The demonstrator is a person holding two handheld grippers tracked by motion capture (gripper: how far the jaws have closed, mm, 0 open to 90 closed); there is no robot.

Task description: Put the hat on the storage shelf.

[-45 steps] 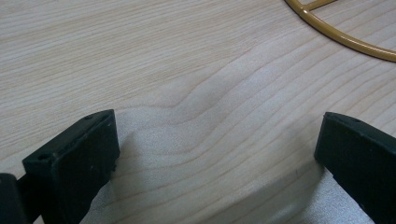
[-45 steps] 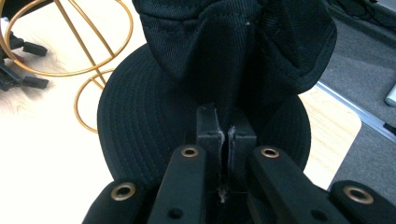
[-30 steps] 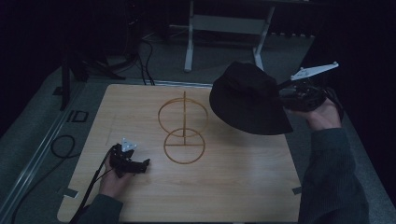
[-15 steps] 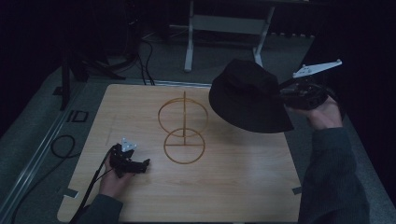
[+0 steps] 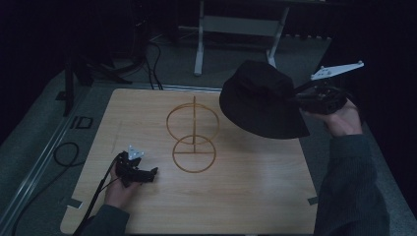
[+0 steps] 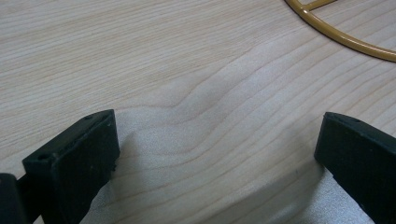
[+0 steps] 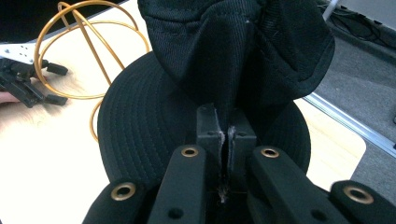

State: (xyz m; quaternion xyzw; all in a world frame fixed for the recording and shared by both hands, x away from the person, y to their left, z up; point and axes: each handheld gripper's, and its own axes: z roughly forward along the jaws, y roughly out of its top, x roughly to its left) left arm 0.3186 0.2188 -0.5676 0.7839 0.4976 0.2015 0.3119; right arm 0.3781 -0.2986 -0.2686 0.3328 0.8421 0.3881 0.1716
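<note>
A black bucket hat (image 5: pixel 260 101) hangs in the air over the table's right far corner. My right gripper (image 5: pixel 301 98) is shut on its crown fabric; in the right gripper view the jaws pinch the hat (image 7: pixel 224 70) with the brim spread below. A gold wire stand (image 5: pixel 193 132) of two rings on a post stands mid-table, left of the hat. My left gripper (image 5: pixel 152 173) rests low on the wooden table (image 5: pixel 255 196) at the front left, open, nothing between its jaws. In the left gripper view the stand's base ring (image 6: pixel 345 39) curves past the top right.
A cable (image 5: pixel 101 187) trails from the left gripper off the table's front left. A metal rail (image 5: pixel 44 152) runs along the floor at the left. A white-legged frame (image 5: pixel 236 27) stands on the floor beyond the table.
</note>
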